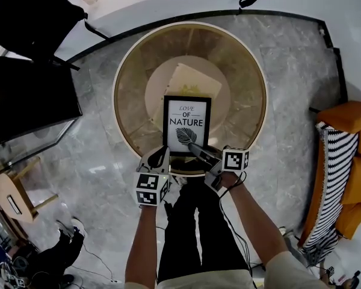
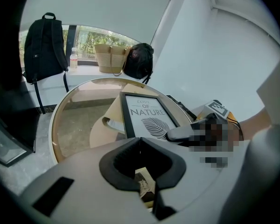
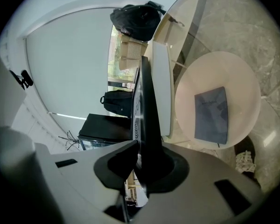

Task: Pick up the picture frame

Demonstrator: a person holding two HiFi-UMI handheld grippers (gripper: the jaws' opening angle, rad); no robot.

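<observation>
Head view: the picture frame (image 1: 187, 125), print facing up, is at the near edge of the round glass table (image 1: 123, 59). The right gripper (image 1: 195, 147) is at its near right corner, and the left gripper (image 1: 159, 156) is just beside its near left corner. Only the right gripper view shows the jaws clamped on the frame's edge and a grey booklet (image 3: 211, 115) on the lower shelf (image 3: 242, 78). Left gripper view: jaws together, nothing between them.
</observation>
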